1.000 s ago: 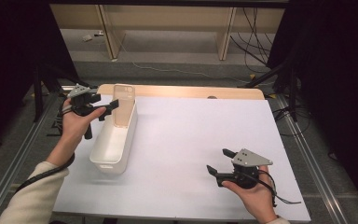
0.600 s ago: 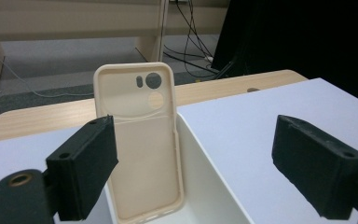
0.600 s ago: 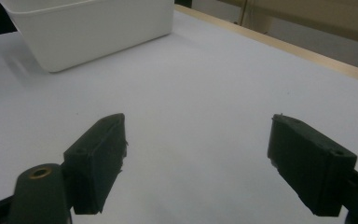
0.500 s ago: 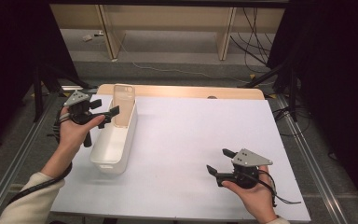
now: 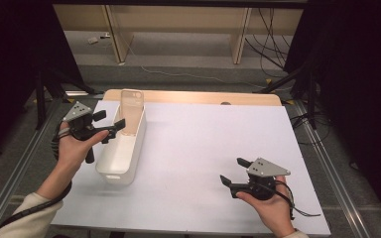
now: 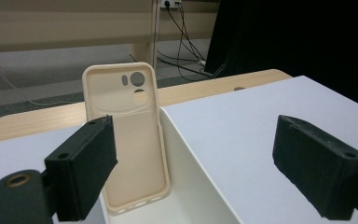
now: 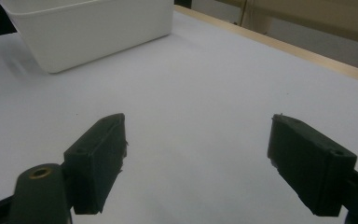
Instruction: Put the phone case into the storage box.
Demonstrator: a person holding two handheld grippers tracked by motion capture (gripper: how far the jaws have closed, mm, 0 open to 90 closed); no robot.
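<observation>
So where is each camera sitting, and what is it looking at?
High view: above the person's side, looking forward and down on the table; both forearms, left gripper and right gripper show.
Left gripper view: on the left gripper, looking at the phone case standing in the white bin.
Right gripper view: on the right gripper, looking across the table at the bin.
All views share the bin.

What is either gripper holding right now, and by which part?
Nothing is held. The left gripper is open by the phone case that stands in the white bin; the right gripper is open above the table.
</observation>
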